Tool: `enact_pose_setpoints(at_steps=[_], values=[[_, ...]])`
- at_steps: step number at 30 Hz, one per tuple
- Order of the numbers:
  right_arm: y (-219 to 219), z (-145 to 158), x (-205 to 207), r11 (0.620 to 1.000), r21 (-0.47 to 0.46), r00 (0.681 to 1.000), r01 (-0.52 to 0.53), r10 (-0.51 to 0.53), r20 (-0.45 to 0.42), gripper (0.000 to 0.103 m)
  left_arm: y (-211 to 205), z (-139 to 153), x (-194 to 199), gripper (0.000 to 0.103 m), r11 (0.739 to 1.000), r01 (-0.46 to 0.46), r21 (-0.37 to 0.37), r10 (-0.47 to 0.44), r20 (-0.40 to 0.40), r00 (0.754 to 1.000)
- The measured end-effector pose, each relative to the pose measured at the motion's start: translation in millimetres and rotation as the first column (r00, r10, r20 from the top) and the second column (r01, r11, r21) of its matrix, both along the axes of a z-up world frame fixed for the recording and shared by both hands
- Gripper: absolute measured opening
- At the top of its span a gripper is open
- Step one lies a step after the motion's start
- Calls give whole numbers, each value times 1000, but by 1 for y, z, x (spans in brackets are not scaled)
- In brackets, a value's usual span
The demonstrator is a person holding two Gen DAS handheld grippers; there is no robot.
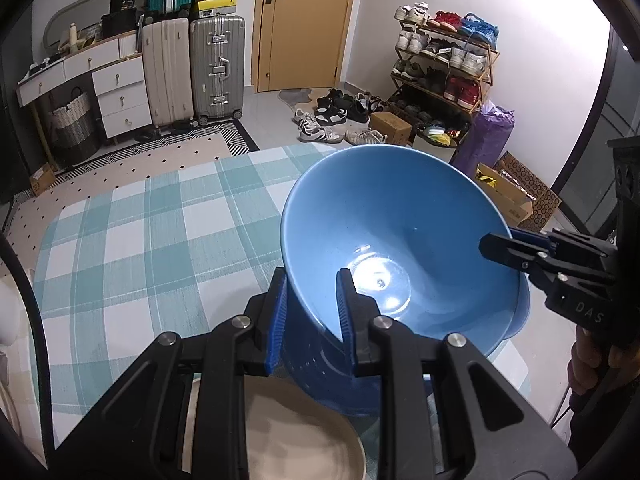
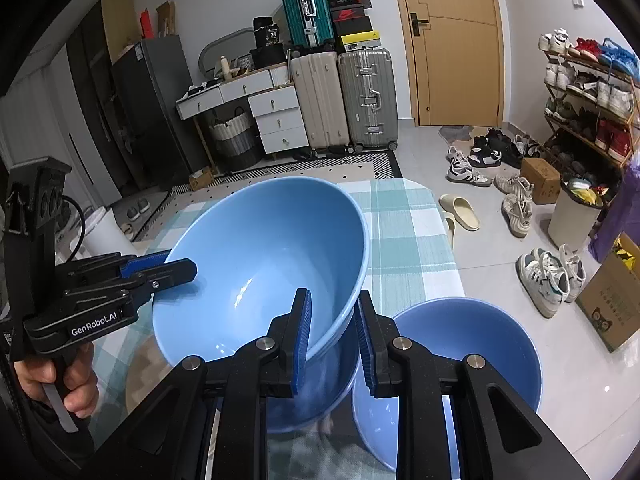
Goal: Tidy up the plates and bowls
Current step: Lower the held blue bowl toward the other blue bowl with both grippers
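I hold a large light-blue bowl tilted above the green-and-white checked tablecloth, gripped on opposite sides. My left gripper is shut on its near rim in the left wrist view. It also shows at the left in the right wrist view, the left gripper, with a hand on it. My right gripper is shut on the other side of the rim, and the right gripper appears at the right. A second blue bowl stands on the table below. A beige plate lies under my left gripper.
The table's right edge drops to a tiled floor with scattered shoes, slippers and a cardboard box. Suitcases, a white drawer unit and a shoe rack stand along the far walls.
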State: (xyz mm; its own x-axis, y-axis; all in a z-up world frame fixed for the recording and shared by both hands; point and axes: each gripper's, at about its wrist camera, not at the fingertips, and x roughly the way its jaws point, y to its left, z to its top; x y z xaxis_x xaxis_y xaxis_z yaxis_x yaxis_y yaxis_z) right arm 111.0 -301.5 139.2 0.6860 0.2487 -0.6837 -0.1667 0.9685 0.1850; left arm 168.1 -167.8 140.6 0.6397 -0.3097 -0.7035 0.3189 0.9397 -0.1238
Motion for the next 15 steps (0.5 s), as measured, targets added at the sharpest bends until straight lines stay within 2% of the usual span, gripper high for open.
enact_pose_setpoints(at_steps=[15], values=[[12, -20, -14, 1000, 11, 1000, -14, 14, -27, 23, 7, -26, -12, 20, 1000, -22, 10, 22, -30, 999]])
